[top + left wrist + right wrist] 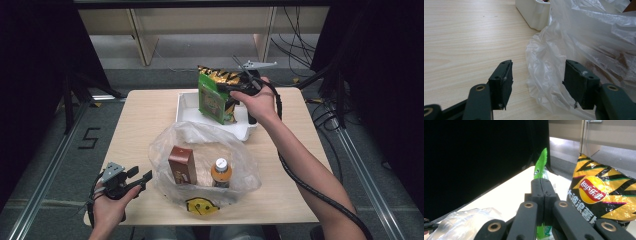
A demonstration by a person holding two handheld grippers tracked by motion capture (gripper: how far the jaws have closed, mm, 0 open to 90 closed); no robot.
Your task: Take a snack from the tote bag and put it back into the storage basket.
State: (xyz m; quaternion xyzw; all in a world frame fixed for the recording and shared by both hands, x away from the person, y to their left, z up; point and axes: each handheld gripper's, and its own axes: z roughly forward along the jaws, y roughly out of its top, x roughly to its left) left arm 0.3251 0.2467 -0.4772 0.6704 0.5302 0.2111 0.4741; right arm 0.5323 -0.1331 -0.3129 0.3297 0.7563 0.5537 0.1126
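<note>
Scene: a person packs snacks from a white tray at the far side of the worktop into a clear plastic bag nearer.
Right gripper: clenched on the top seam of a green snack packet, lifted above the tray beside a yellow Lay's crisp bag.
Left gripper: released, jaws apart at the plastic bag's near-left edge.
Handling: the packet looks light, soft and crushable; the crimped seam is likely the safest hold.
Already bagged: a brown carton and an orange-capped bottle.
</note>
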